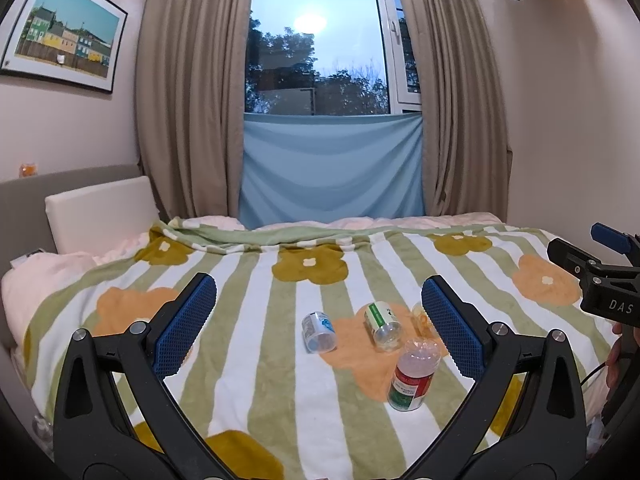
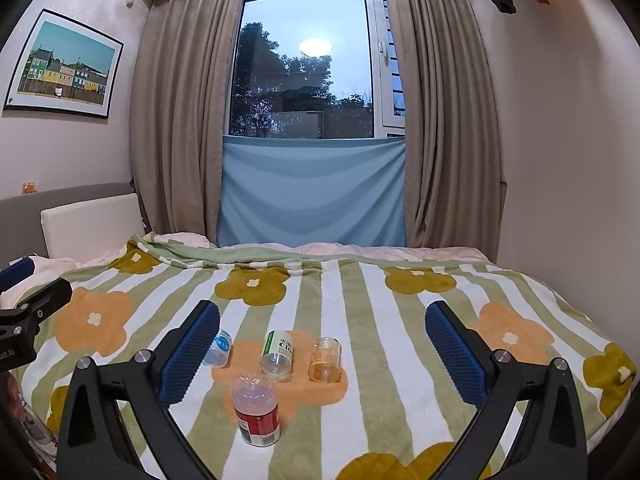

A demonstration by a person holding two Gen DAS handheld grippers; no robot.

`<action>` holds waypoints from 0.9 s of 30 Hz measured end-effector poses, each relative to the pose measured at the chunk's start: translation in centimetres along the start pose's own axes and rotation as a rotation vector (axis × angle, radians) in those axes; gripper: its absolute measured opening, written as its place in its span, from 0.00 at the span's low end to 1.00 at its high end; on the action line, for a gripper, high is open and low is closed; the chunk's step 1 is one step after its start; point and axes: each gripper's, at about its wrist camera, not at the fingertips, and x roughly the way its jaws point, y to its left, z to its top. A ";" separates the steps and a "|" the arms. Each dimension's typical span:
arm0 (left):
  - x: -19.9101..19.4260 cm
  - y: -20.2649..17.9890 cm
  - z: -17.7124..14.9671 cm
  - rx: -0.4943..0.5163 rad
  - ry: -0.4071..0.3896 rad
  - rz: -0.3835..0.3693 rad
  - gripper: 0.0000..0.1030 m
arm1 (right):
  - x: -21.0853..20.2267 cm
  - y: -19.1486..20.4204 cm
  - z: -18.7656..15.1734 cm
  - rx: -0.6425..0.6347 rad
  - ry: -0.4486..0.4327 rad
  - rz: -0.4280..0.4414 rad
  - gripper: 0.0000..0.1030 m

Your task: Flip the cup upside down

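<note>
Several clear plastic cups cut from bottles sit on the flowered blanket (image 2: pixel 360 420). A red-labelled cup (image 2: pixel 258 412) stands upside down nearest me; it also shows in the left wrist view (image 1: pixel 412 376). A green-labelled cup (image 2: pixel 277 356), a blue-labelled cup (image 2: pixel 219 349) and an amber cup (image 2: pixel 326 360) lie on their sides behind it. In the left wrist view the blue cup (image 1: pixel 319 332) and green cup (image 1: pixel 383 325) lie between the fingers. My left gripper (image 1: pixel 318 320) is open and empty. My right gripper (image 2: pixel 322 344) is open and empty above the cups.
The bed fills the lower half of both views, with a white pillow (image 1: pixel 102 212) against the grey headboard at left. Curtains and a window (image 2: pixel 304 72) stand behind the bed. The wall runs along the bed's right side.
</note>
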 end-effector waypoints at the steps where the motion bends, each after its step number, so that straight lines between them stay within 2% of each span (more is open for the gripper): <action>1: 0.0 0.0 0.0 0.001 0.000 0.001 1.00 | 0.0 0.0 -0.1 -0.001 0.001 -0.003 1.00; 27: -0.3 -0.5 -0.1 0.021 0.001 -0.007 1.00 | 0.1 0.1 0.3 0.014 0.008 -0.009 1.00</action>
